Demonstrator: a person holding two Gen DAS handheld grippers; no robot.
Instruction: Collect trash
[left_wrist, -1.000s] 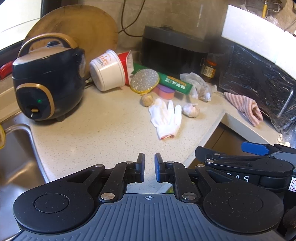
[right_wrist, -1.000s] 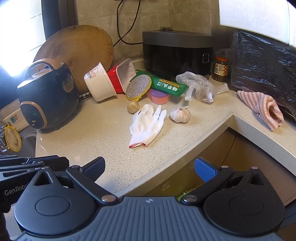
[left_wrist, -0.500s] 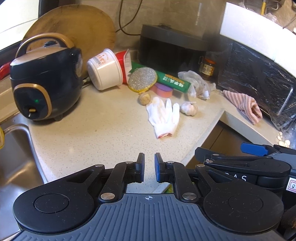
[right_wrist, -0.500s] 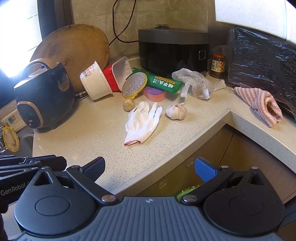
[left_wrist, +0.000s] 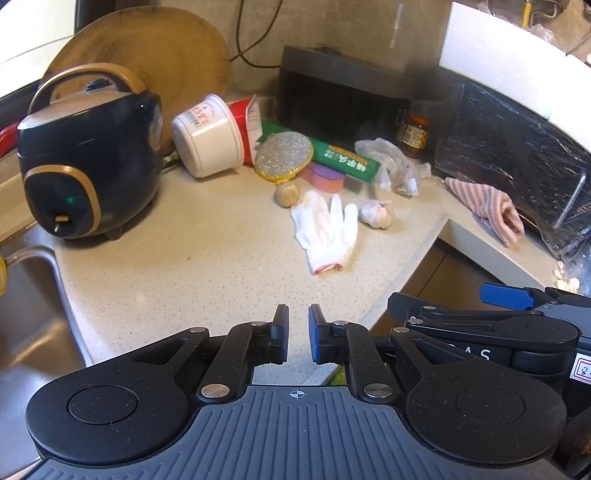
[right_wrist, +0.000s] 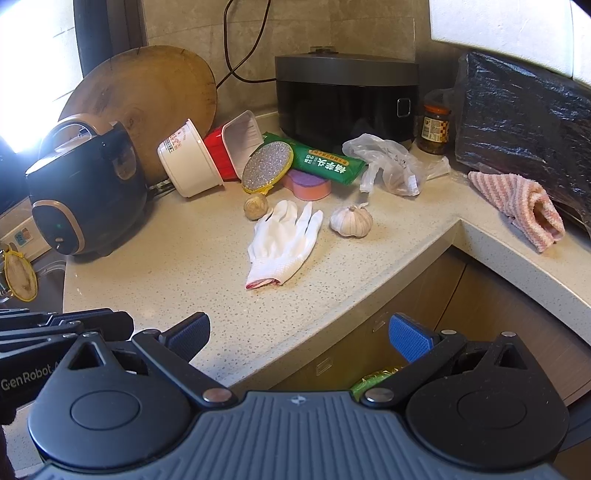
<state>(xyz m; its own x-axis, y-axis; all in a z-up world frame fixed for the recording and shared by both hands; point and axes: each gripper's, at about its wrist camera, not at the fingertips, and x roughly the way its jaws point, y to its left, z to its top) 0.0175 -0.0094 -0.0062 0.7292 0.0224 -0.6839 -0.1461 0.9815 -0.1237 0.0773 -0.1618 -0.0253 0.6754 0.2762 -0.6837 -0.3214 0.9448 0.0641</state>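
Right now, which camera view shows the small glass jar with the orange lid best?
The right wrist view shows the jar best: it stands clear beside the black cooker, with lid and label visible. In the left wrist view the jar is smaller, dimmer, and its bottom is hidden behind the crumpled plastic bag.

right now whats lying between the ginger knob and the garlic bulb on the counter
The fingers of the white glove lie between the ginger knob and the garlic bulb, clearest in the right wrist view.

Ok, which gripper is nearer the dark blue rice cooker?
Left. The left gripper is at the counter front, right of the rice cooker; the right gripper is further right.
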